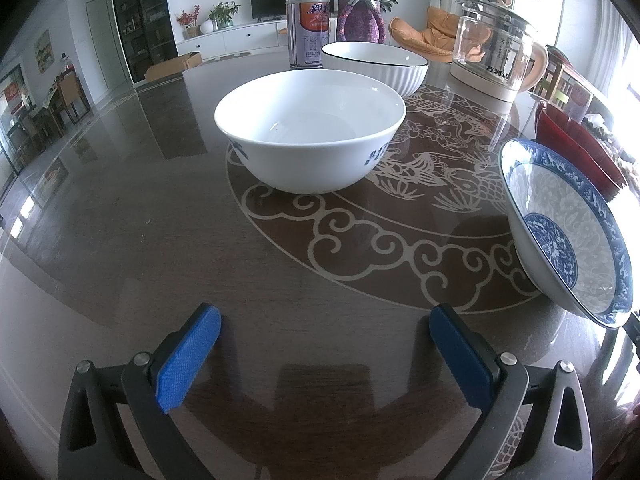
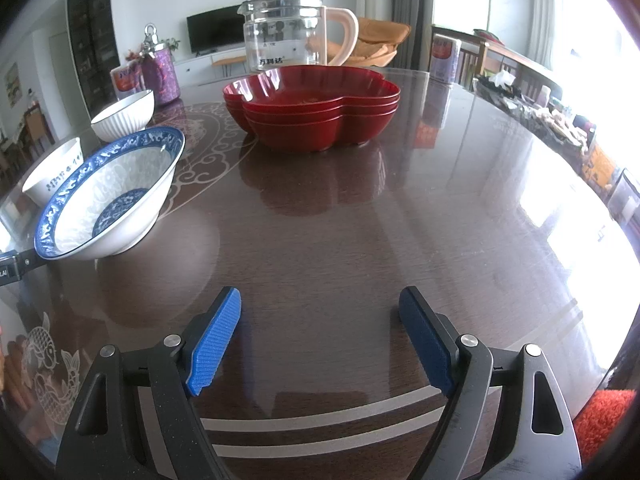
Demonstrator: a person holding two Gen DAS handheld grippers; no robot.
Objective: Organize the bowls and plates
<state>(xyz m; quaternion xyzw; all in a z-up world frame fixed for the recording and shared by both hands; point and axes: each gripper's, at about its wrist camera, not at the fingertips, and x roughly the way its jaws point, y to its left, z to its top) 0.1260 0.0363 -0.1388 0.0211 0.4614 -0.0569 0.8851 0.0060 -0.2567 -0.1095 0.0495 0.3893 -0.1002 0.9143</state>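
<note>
Here, left gripper [image 1: 324, 322] spread wide above the dark glossy table [image 1: 120, 240], nothing between its blue pads [image 1: 188, 360]. Straight ahead, white bowl [image 1: 310, 130] upright on the table's pale scroll pattern; behind it, just beside, ribbed white bowl [image 1: 376, 66] with a dark rim. Off to the right, blue-patterned bowl [image 1: 568, 232] tilted, its inside facing the left camera. Right gripper [image 2: 320, 304] likewise wide and empty, low over the table. Ahead of it, stacked red lobed dishes [image 2: 316, 108], with a glass kettle [image 2: 292, 32] behind. Farther back, a tin can [image 1: 308, 32] and a purple jar [image 1: 360, 16].
</note>
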